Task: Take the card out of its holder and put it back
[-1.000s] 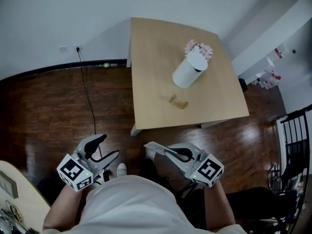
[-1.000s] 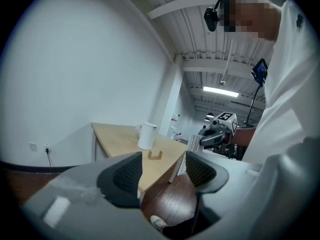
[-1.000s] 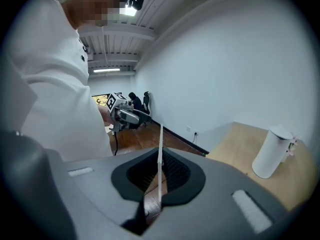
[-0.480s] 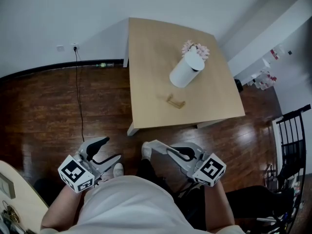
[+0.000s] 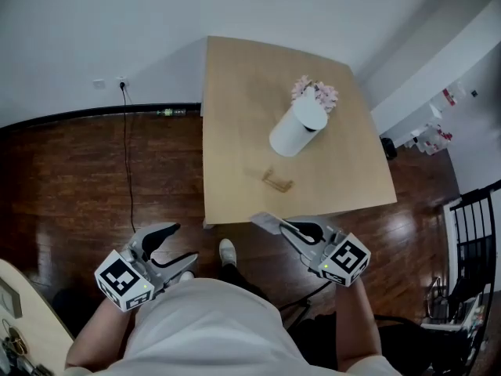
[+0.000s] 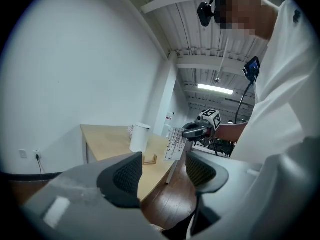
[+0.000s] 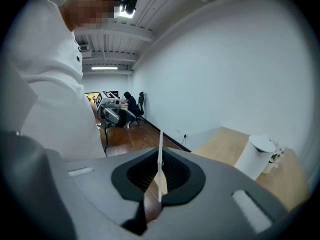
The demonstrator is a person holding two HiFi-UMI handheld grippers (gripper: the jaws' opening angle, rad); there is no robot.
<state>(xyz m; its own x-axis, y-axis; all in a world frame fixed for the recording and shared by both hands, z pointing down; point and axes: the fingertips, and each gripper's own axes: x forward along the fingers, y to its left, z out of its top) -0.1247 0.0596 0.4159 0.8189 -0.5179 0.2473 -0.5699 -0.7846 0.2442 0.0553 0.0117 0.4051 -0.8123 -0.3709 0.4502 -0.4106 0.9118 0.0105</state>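
Where wood floor (image 5: 78, 171) meets white wall (image 5: 94, 22), a table (image 5: 235, 116) — holder (image 5: 277, 182), probably.

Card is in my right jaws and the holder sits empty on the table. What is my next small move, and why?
Probably carry the right gripper forward over the table edge toward the wooden holder. Its jaws are shut on the card, which hangs short of the table, and the holder's slot looks empty.

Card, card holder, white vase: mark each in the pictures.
card (image 6: 175, 144), left gripper view, middle of its printed face.
card holder (image 5: 278, 182), head view, middle of its wooden base.
white vase (image 5: 290, 135), head view, its side wall.
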